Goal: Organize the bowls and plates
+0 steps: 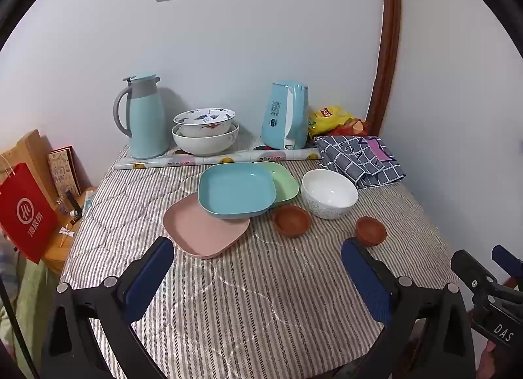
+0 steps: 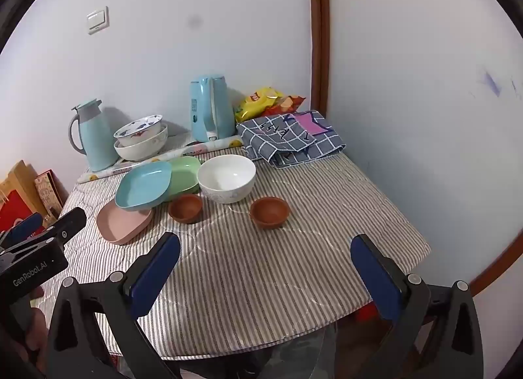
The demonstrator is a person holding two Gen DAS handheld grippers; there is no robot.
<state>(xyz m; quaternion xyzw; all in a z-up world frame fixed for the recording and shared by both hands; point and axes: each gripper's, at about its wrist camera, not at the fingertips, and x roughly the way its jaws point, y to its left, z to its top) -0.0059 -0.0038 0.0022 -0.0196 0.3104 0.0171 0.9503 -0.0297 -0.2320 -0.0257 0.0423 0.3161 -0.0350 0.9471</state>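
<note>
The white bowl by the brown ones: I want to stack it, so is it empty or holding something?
Empty. The white bowl sits upright on the striped cloth, and its bare white inside shows nothing in it.

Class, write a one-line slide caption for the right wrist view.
Open right hand-held gripper above striped table; three overlapping plates, white bowl unsorted.

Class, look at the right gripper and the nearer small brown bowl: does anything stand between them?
Nothing visible does. Only bare striped tablecloth lies between the open right gripper and the brown bowl; the white bowl sits behind it.
</note>
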